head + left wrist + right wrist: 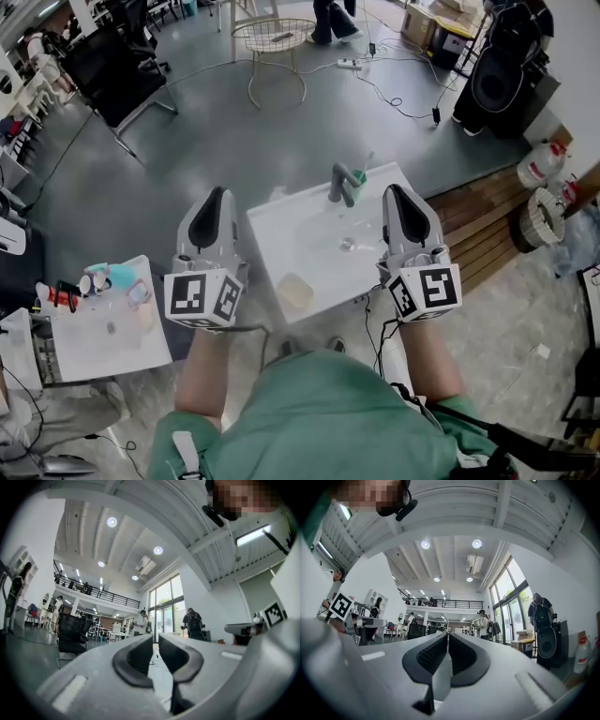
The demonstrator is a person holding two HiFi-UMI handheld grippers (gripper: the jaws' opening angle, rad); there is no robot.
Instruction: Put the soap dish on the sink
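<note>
The white sink (286,230) stands in the middle of the head view, with a grey faucet (344,184) at its far edge. A pale cream soap dish (293,291) rests on the sink's near left corner, free of both grippers. My left gripper (217,196) hangs just left of the sink, raised and pointing forward. In the left gripper view its jaws (154,643) stand a narrow gap apart with nothing between them. My right gripper (395,191) is over the sink's right edge. In the right gripper view its pads (448,640) are nearly together and empty.
A small white table (98,339) with bottles and cups stands at the left. A black chair (114,72) and a round wire table (273,39) stand farther back. Wooden boards (487,223), a water jug (540,165) and a black speaker (504,81) are to the right.
</note>
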